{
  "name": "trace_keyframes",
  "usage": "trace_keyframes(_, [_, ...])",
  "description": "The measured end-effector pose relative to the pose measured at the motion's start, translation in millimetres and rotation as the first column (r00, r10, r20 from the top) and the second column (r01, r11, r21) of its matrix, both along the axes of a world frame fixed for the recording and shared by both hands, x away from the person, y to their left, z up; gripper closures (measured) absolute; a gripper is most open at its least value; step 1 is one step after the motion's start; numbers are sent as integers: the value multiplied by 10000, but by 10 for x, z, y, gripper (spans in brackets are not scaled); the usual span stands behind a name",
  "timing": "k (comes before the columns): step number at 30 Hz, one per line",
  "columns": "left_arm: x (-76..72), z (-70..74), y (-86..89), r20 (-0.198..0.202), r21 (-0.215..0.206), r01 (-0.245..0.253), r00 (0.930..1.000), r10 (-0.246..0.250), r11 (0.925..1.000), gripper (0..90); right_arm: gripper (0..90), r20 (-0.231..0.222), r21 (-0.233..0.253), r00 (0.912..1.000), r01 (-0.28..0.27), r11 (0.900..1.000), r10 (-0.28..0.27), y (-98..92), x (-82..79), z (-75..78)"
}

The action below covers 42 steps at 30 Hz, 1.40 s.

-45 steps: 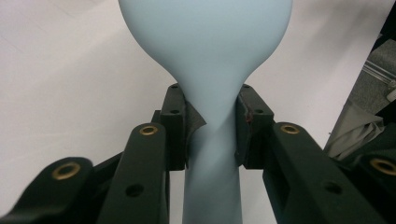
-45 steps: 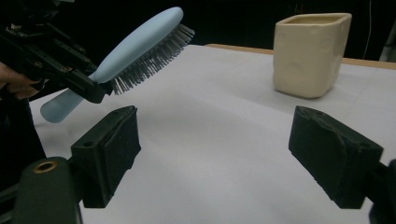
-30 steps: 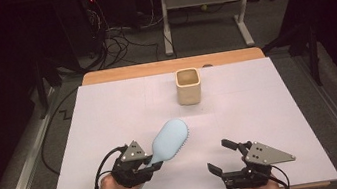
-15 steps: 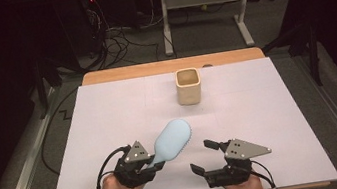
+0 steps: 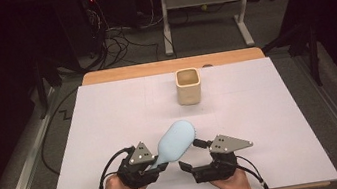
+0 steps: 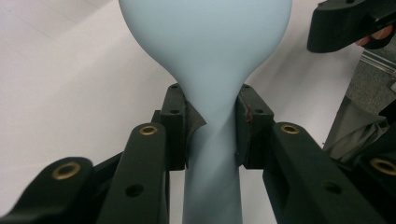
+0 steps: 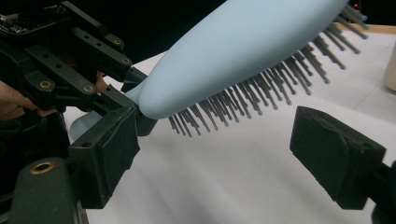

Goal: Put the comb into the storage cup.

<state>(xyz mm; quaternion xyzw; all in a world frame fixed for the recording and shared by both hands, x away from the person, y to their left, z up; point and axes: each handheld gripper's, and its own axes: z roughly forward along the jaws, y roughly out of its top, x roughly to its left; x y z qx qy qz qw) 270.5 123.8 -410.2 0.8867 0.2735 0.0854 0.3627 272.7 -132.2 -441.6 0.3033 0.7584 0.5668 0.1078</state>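
Note:
A pale blue hairbrush (image 5: 176, 141) is held off the white tabletop by its handle, head pointing up and away, bristles facing down toward the right. My left gripper (image 5: 159, 164) is shut on the handle's neck (image 6: 212, 116), the pads pressing both sides. In the right gripper view the brush head (image 7: 247, 51) and its dark bristles (image 7: 261, 88) hang just above the gap between the open jaws. My right gripper (image 5: 192, 155) stands open beside the brush head, nothing between its pads (image 7: 112, 140).
A small beige square cup (image 5: 188, 86) stands upright at the far middle of the white table cover (image 5: 270, 109). A wooden table edge (image 5: 172, 65) runs behind it. Cables and desk legs lie on the floor beyond.
My right gripper has moved left toward the brush, now close under its head. The left gripper keeps its hold on the handle and has shifted slightly right.

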Motion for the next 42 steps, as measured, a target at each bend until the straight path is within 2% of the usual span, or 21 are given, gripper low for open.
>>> trace_keyframes(12, [-36, 14, -34, 113, -78, 190, 9998, -190, 9998, 693, 172, -435, 564, 9988, -221, 9982, 245, 137, 75, 22])
trace_keyframes(35, [-72, 11, -120, 306, -174, 371, 9989, -366, 9992, 693, 193, -886, 994, 9956, -201, 9948, 290, 220, 171, 24])
trace_keyframes(42, [-81, 7, -162, 357, -185, 572, 9978, -565, 9982, 693, 201, -1096, 1078, 9933, -235, 9939, 354, 232, 211, 21])
